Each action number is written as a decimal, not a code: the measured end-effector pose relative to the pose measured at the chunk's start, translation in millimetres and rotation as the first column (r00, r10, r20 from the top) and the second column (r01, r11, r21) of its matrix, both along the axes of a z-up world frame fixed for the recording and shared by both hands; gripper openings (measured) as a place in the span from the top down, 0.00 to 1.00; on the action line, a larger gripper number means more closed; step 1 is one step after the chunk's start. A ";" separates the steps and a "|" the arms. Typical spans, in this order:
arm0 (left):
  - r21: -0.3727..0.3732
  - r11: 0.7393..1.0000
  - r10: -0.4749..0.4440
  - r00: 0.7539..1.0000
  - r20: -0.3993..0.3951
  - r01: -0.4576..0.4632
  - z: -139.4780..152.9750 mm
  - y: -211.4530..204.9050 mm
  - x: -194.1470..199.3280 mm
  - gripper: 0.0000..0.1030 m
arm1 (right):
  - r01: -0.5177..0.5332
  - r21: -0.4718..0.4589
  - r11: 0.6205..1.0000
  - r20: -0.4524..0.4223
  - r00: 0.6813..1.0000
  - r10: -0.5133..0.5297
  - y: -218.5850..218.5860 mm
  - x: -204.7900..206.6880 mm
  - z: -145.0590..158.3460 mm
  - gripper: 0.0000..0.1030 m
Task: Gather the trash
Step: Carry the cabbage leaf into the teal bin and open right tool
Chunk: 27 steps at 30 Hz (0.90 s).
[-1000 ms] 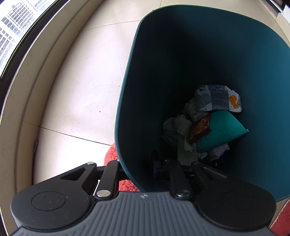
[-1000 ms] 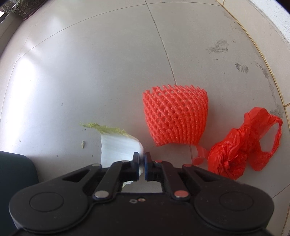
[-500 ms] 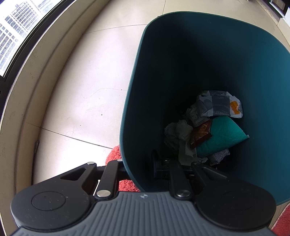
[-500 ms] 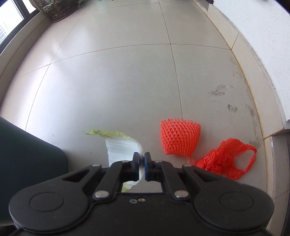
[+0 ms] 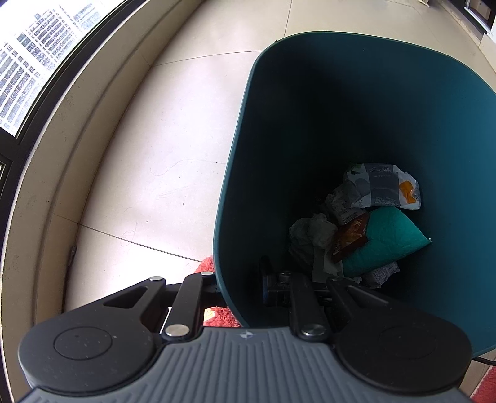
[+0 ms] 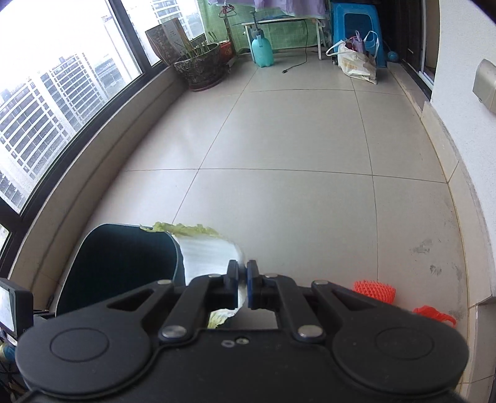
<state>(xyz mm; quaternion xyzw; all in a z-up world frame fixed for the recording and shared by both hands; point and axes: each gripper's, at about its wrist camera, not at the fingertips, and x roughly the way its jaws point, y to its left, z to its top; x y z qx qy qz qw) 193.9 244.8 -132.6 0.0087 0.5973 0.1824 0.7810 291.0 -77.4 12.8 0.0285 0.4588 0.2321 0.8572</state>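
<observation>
My left gripper (image 5: pixel 238 286) is shut on the near rim of a dark teal trash bin (image 5: pixel 356 102), one finger inside and one outside the wall. Crumpled wrappers and a teal packet (image 5: pixel 384 245) lie at the bin's bottom. My right gripper (image 6: pixel 242 277) is shut on a cabbage leaf (image 6: pixel 210 257), white with a green frilly edge, held in the air just right of the bin (image 6: pixel 124 266). An orange foam fruit net (image 6: pixel 375 290) and a red plastic bag (image 6: pixel 434 314) lie on the floor at the lower right.
Beige tiled balcony floor (image 6: pixel 294 139). A window ledge runs along the left (image 6: pixel 93 192). A plant pot (image 6: pixel 200 66), a teal spray bottle (image 6: pixel 262 51), a blue stool (image 6: pixel 353 21) and a bag (image 6: pixel 356 63) stand at the far end. A red mat (image 5: pixel 217 319) lies under the bin.
My right gripper has lifted the cabbage leaf off the floor and tilted up toward the bin; the net and red bag have dropped to the lower right. The left gripper still holds the bin rim.
</observation>
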 end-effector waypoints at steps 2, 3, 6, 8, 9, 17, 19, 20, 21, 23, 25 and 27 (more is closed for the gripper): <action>-0.012 1.000 0.002 1.000 0.004 -0.002 0.5 2.5 -0.7 0.84 | -0.041 0.021 0.999 0.008 0.999 0.041 17.3 -4.6 10.2 0.96; -0.016 1.000 0.003 1.000 0.006 -0.003 1.0 3.8 -1.2 0.84 | -0.059 0.024 0.998 0.011 0.998 0.059 25.7 -6.0 12.6 0.96; -0.022 1.000 -0.002 1.000 0.019 0.003 5.5 6.0 -2.6 0.84 | -0.117 0.021 0.993 0.013 0.993 0.117 56.0 -10.6 13.4 0.96; -0.028 1.000 -0.006 1.000 0.026 0.007 6.8 7.1 -4.3 0.84 | -0.145 0.007 0.989 0.009 0.989 0.145 76.8 -10.2 6.1 0.97; -0.032 0.999 -0.007 1.000 0.029 0.008 7.4 7.7 -5.3 0.84 | -0.156 -0.005 0.988 0.005 0.988 0.156 86.4 -9.2 0.6 0.97; -0.059 0.998 -0.013 0.999 0.045 0.016 10.2 14.7 -9.8 0.84 | -0.210 -0.095 0.973 -0.051 0.977 0.206 144.7 -11.6 -46.2 0.97; -0.062 0.998 -0.014 0.999 0.045 0.017 9.3 16.0 -10.0 0.84 | -0.217 -0.124 0.968 -0.073 0.975 0.209 155.9 -9.3 -61.7 0.97; -0.063 0.998 -0.014 0.999 0.046 0.017 9.4 16.6 -10.0 0.84 | -0.218 -0.139 0.966 -0.084 0.975 0.208 161.1 -8.3 -69.2 0.97; -0.063 0.998 -0.014 0.999 0.045 0.017 8.9 17.0 -10.0 0.84 | -0.222 -0.148 0.964 -0.098 0.973 0.209 166.4 -8.9 -76.7 0.97; -0.068 0.998 -0.012 0.999 0.043 0.015 8.9 18.1 -9.8 0.84 | -0.236 -0.174 0.956 -0.118 0.969 0.218 177.9 -7.5 -92.4 0.97; -0.067 0.998 -0.011 0.999 0.044 0.014 9.1 18.9 -9.6 0.84 | -0.250 -0.197 0.948 -0.138 0.964 0.226 187.7 -7.2 -106.4 0.97; -0.070 0.997 -0.011 0.999 0.044 0.014 8.7 19.7 -9.9 0.84 | -0.263 -0.224 0.939 -0.161 0.960 0.230 198.9 -5.2 -122.3 0.97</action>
